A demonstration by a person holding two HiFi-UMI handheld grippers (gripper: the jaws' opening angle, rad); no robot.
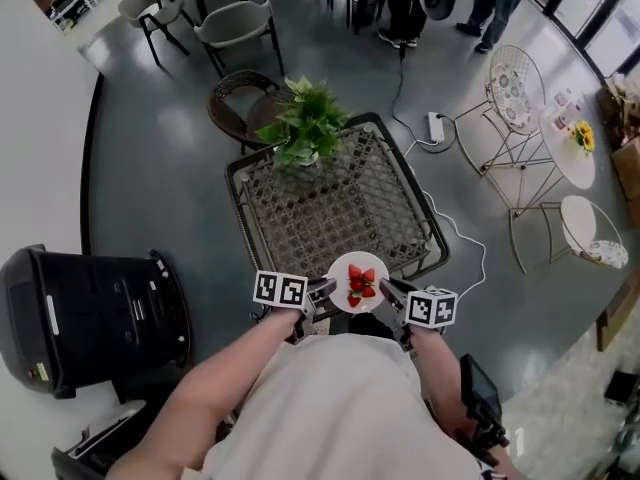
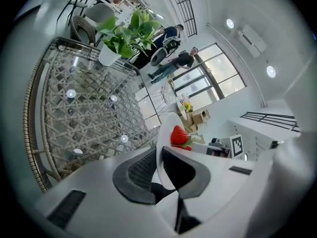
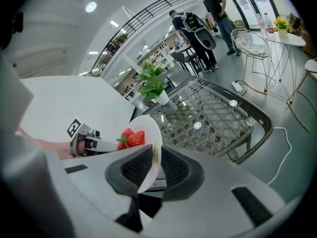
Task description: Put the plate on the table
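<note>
A small white plate (image 1: 358, 282) with strawberries (image 1: 361, 281) hangs just above the near edge of the wicker-and-glass table (image 1: 400, 218). My left gripper (image 1: 321, 293) is shut on its left rim and my right gripper (image 1: 387, 292) on its right rim. In the left gripper view the plate (image 2: 161, 133) stands edge-on between the jaws, with a strawberry (image 2: 179, 134) beyond and the table (image 2: 84, 113) to the left. In the right gripper view the plate (image 3: 150, 133) is likewise pinched, strawberries (image 3: 132, 138) on it, and the table (image 3: 213, 115) lies ahead.
A potted plant (image 1: 305, 124) stands on the table's far edge. A black bin (image 1: 90, 318) sits at my left. A wicker chair (image 1: 243, 102) is behind the table. White wire chairs (image 1: 515, 93), a round table (image 1: 570, 143) and a power strip (image 1: 436, 126) with cable lie to the right.
</note>
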